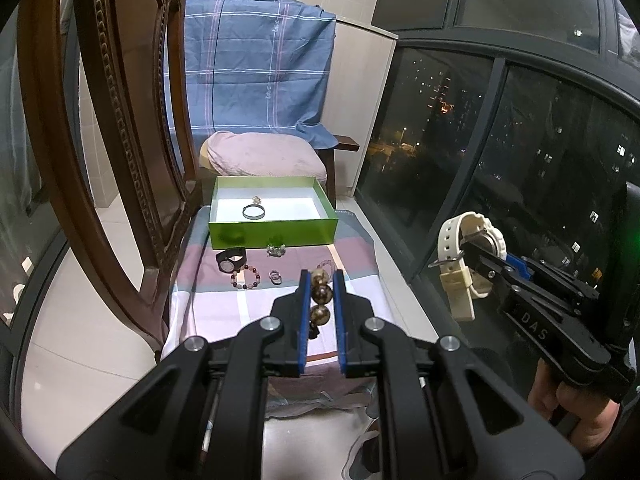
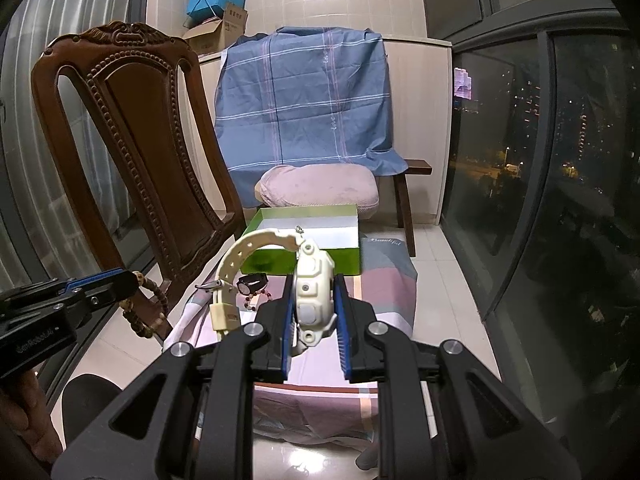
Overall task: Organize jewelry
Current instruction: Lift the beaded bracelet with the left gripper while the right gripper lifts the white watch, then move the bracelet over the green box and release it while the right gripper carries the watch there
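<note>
My left gripper (image 1: pixel 320 276) is shut on a brown wooden bead bracelet (image 1: pixel 322 294), held above the checked cloth (image 1: pixel 224 304); it also shows in the right wrist view (image 2: pixel 146 312). My right gripper (image 2: pixel 314 280) is shut on a white watch (image 2: pixel 312 284), also seen at the right in the left wrist view (image 1: pixel 472 256). The green box (image 1: pixel 272 232) stands at the cloth's far end and holds a silver bangle (image 1: pixel 253 212) and a small ring (image 1: pixel 256 199). On the cloth lie a black watch (image 1: pixel 231 260), a pink bead bracelet (image 1: pixel 245 278) and small clear pieces (image 1: pixel 276 250).
A carved wooden chair (image 1: pixel 120 152) stands at the left of the cloth. A bench with a pink cushion (image 1: pixel 264 154) and a blue sheet (image 1: pixel 256 64) is behind the box. Dark glass windows (image 1: pixel 520 140) run along the right. White tiled floor surrounds the cloth.
</note>
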`<state>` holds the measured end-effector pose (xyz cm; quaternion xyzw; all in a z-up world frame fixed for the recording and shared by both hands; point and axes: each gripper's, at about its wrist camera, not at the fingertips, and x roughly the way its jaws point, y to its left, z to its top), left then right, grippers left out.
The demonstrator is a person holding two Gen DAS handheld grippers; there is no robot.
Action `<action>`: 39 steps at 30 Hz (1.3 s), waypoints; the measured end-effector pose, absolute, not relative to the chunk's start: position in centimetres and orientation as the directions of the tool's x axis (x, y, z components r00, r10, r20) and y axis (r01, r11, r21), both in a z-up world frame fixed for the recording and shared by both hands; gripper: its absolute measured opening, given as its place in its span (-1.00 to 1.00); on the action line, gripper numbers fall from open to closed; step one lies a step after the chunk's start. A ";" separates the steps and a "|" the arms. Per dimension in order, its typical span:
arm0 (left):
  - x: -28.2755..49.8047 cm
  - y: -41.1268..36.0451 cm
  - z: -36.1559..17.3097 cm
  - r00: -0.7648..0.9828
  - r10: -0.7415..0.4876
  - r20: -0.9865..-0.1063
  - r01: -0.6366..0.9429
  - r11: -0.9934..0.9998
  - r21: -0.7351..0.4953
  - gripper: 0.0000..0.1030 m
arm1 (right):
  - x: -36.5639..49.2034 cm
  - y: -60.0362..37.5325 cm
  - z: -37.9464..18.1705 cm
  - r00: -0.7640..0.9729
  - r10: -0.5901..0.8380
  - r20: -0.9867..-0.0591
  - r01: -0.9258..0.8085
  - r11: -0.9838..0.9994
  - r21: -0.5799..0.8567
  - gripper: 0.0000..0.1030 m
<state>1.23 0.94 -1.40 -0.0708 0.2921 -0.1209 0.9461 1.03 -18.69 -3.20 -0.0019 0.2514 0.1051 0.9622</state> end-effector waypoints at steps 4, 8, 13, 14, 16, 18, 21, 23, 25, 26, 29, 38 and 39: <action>1.3 0.8 -1.3 0.798 -0.271 -0.538 0.188 0.961 -0.205 -0.79 | 1.1 -18.7 -3.2 0.850 0.201 -0.488 -0.202 0.978 0.051 -0.64; 1.5 0.8 -1.6 0.793 -0.274 -0.544 0.189 0.960 -0.209 -0.78 | 1.5 -18.7 -3.4 0.846 0.199 -0.495 -0.200 0.978 0.050 -0.64; 2.2 0.9 -2.1 0.784 -0.277 -0.556 0.183 0.958 -0.219 -0.78 | 2.4 -18.6 -3.9 0.836 0.197 -0.513 -0.198 0.979 0.053 -0.64; 2.2 0.9 -2.1 0.782 -0.278 -0.558 0.183 0.958 -0.220 -0.78 | 2.6 -18.5 -4.0 0.834 0.197 -0.516 -0.198 0.979 0.054 -0.64; 2.6 1.0 -2.4 0.778 -0.279 -0.563 0.182 0.958 -0.223 -0.78 | 3.1 -18.4 -4.2 0.829 0.196 -0.524 -0.197 0.979 0.054 -0.64; 3.1 1.0 -2.6 0.773 -0.280 -0.569 0.181 0.957 -0.226 -0.78 | 3.7 -18.3 -4.6 0.822 0.196 -0.534 -0.197 0.979 0.056 -0.64; 4.1 1.1 -3.2 0.764 -0.280 -0.582 0.175 0.957 -0.231 -0.78 | 4.8 -18.1 -5.1 0.813 0.195 -0.548 -0.197 0.979 0.057 -0.64; 4.7 1.2 -3.6 0.758 -0.279 -0.589 0.172 0.957 -0.232 -0.79 | 5.6 -18.0 -5.6 0.807 0.194 -0.558 -0.195 0.979 0.057 -0.64; 5.7 1.2 -3.9 0.752 -0.278 -0.598 0.168 0.958 -0.234 -0.78 | 6.6 -17.8 -6.1 0.800 0.192 -0.568 -0.195 0.979 0.056 -0.64; 6.3 1.2 -4.1 0.748 -0.279 -0.602 0.167 0.957 -0.236 -0.79 | 7.2 -17.7 -6.4 0.797 0.190 -0.573 -0.195 0.979 0.055 -0.64; 8.6 1.3 -4.5 0.739 -0.282 -0.611 0.166 0.956 -0.242 -0.79 | 9.5 -17.4 -7.2 0.785 0.189 -0.590 -0.196 0.979 0.053 -0.64; 20.4 2.2 -2.8 0.759 -0.241 -0.605 0.143 0.968 -0.206 -0.78 | 21.7 -16.0 -7.4 0.766 0.217 -0.605 -0.231 0.971 0.057 -0.64; 22.1 2.4 -2.8 0.757 -0.233 -0.611 0.133 0.970 -0.205 -0.78 | 23.5 -15.9 -7.4 0.759 0.223 -0.612 -0.233 0.970 0.064 -0.64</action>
